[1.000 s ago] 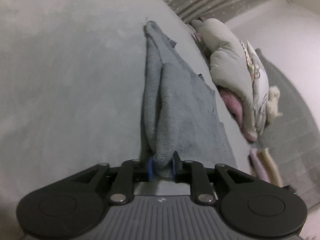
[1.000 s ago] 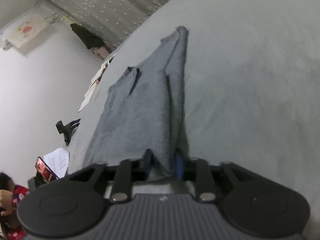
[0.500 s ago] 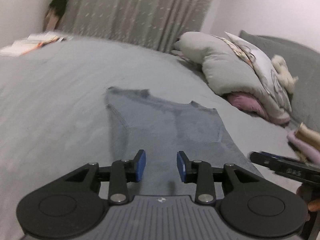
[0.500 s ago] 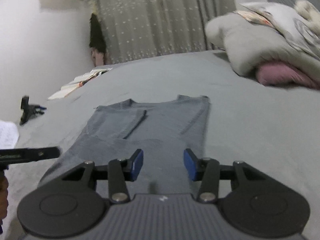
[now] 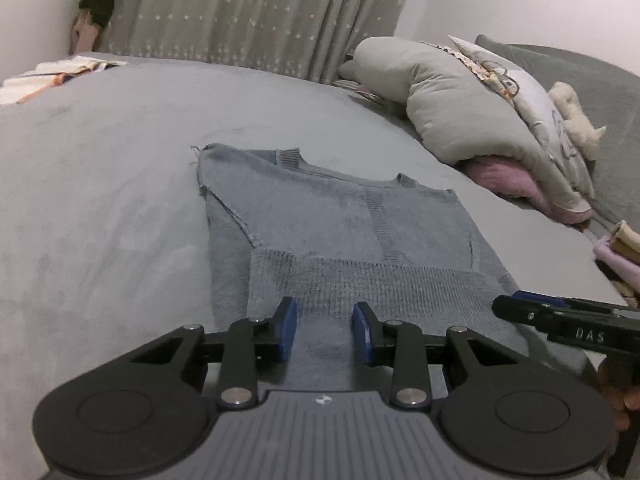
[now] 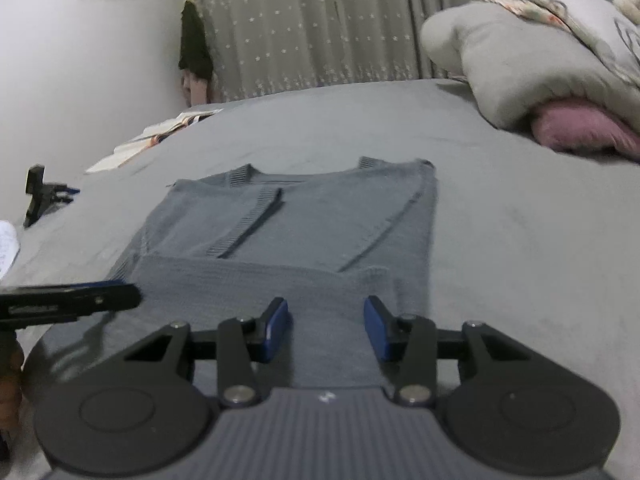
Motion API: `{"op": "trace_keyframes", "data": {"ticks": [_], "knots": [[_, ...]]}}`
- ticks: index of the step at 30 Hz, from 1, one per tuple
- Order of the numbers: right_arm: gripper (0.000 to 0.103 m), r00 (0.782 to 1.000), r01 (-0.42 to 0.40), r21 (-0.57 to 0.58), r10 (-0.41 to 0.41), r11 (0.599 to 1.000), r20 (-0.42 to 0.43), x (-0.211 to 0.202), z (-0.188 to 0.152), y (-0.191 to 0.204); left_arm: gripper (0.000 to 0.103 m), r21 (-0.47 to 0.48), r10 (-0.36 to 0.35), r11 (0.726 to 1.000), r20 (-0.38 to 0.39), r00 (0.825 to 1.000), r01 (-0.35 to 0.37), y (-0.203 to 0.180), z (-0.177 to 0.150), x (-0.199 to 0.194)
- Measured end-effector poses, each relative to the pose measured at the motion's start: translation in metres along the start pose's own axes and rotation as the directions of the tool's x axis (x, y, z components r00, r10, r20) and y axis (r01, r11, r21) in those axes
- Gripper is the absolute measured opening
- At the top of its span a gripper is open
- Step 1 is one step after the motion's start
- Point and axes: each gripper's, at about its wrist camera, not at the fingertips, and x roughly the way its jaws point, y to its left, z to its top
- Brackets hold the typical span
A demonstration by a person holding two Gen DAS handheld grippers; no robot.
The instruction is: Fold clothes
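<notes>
A grey-blue knit sweater point(image 5: 340, 232) lies flat on the grey bed, its collar at the far end and its near hem part doubled over the body. In the left wrist view my left gripper point(image 5: 325, 330) hovers open over the sweater's near edge, with only cloth beneath the gap. The right gripper's fingers point(image 5: 532, 312) reach in from the right edge over the sweater's near right corner. In the right wrist view the sweater point(image 6: 304, 232) shows a folded sleeve band, and my right gripper point(image 6: 326, 326) stands open above the near edge. The left gripper's fingers point(image 6: 80, 300) enter from the left.
Grey pillows and a quilt point(image 5: 460, 112) with a pink cloth point(image 5: 508, 172) beneath are piled at the right. Folded clothes point(image 5: 620, 248) sit at the far right edge. Open books point(image 6: 160, 136) and a black clamp point(image 6: 40, 196) lie at the left. A curtain point(image 6: 320, 24) hangs behind.
Both grippers, earlier shut on a bunched fold of the sweater, have let go and rolled level. The sweater now lies spread flat, and both grippers have drawn back towards its near edge.
</notes>
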Motion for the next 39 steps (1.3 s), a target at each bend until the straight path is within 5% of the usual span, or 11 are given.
{"op": "trace_keyframes", "data": {"ticks": [3, 6, 19, 26, 39], "knots": [[0.044, 0.999, -0.049, 0.039, 0.050, 0.998, -0.010, -0.004, 0.012, -0.012, 0.032, -0.054, -0.031, 0.998, 0.006, 0.999, 0.032, 0.010, 0.017, -0.002], [0.046, 0.999, -0.053, 0.068, 0.052, 0.996, 0.002, 0.000, 0.029, -0.025, 0.039, -0.057, 0.013, 0.998, 0.034, 0.999, -0.011, 0.019, 0.033, 0.003], [0.054, 0.999, 0.013, 0.065, -0.011, 0.998, -0.040, 0.081, 0.080, -0.079, 0.039, -0.041, 0.137, 0.990, 0.000, 0.991, -0.137, 0.071, 0.083, 0.084], [0.057, 0.999, -0.006, 0.006, 0.007, 1.000, -0.040, 0.115, 0.090, -0.091, 0.040, -0.008, 0.092, 0.996, 0.029, 0.995, -0.092, 0.087, 0.099, 0.113], [0.055, 0.999, -0.030, -0.082, 0.027, 0.996, -0.043, 0.156, 0.114, -0.094, 0.037, -0.101, -0.043, 0.994, 0.049, 0.998, 0.048, 0.112, 0.118, 0.140]]}}
